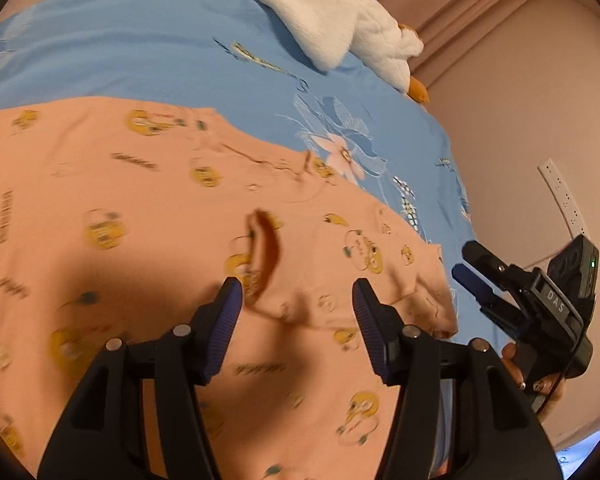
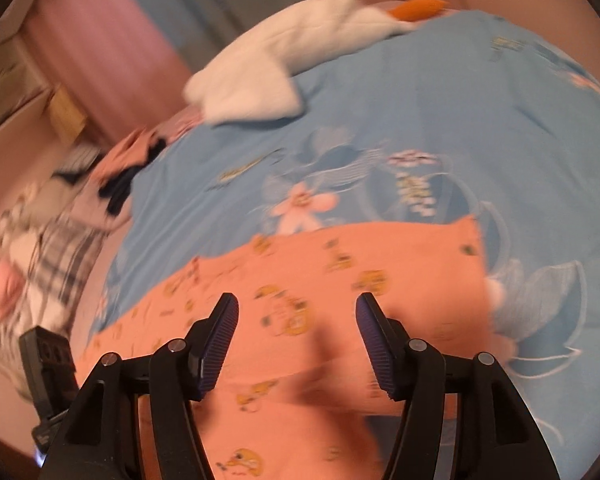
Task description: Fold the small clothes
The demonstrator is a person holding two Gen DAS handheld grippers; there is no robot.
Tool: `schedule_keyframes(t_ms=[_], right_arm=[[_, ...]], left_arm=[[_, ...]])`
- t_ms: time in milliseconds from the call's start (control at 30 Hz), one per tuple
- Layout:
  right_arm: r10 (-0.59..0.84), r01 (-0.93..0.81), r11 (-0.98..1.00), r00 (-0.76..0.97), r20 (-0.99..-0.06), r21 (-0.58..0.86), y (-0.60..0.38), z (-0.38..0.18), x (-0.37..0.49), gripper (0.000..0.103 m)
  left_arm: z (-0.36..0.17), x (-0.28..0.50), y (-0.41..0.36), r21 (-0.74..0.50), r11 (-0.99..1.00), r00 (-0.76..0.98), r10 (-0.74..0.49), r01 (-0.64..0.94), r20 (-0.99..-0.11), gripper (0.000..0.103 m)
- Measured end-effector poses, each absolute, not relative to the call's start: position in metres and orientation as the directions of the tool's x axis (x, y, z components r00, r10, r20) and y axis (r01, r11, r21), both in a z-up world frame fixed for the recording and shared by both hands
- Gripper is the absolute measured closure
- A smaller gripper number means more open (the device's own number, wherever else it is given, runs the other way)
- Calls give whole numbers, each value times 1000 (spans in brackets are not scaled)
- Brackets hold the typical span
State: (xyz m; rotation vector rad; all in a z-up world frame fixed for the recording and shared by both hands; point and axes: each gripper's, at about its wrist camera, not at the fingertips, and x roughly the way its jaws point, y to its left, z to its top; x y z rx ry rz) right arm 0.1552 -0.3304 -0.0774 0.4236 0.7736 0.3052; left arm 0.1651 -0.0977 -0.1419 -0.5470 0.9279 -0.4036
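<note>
Two claws, both with jaws apart and nothing pinched. Left claw hovers over the peach garment, jaws parted about halfway, cloth visible in the gap but pads not pressing it. A raised fold or neck opening in the fabric sits just ahead of the left finger, a bit left of the gap centre. Garment's right corner lies just beyond the right finger, near the bed edge. Right claw also parted, empty, aimed down at the same peach garment; fabric spreads under and ahead of both fingers, its far right corner ahead and to the right. From the left wrist view the right claw shows at the right edge, off the garment's corner, over the bed's side, with a hand gripping its body. Garment has a yellow cartoon print and lies mostly flat on the blue floral bedsheet. White plush goose with orange beak lies farther back on the sheet, well apart from the garment. A pile of other clothes, pink and dark, sits at the bed's far left side; right wrist view is blurred, details unclear.
</note>
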Motion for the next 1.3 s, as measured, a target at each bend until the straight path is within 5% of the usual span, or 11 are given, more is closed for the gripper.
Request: schedule_keyframes(t_ms=[200,267,300,367,1300], right_arm=[[399,-64,868,683,-612,493,-353,-87,155,42],[409,-71,862,683,-605,502,-359,-89,155,42],[411,-67,859,684,-603,508,-362,-91,156,42],[399,-43,859,682,-613,511,-371,-96,159,42],[387,-25,865,668,-635,501,-374,-107,170,42]], left_arm=[[-160,191,-123,-579,813,489,-531,63,-692,52],[-162,191,-123,-589,806,501,-534,57,-681,67],[-165,193,-124,-598,800,497,-538,47,-681,86],[-170,192,-130,-559,829,498,-497,30,-710,92],[-64,185,-80,-338,941,695,-239,-6,-678,96]])
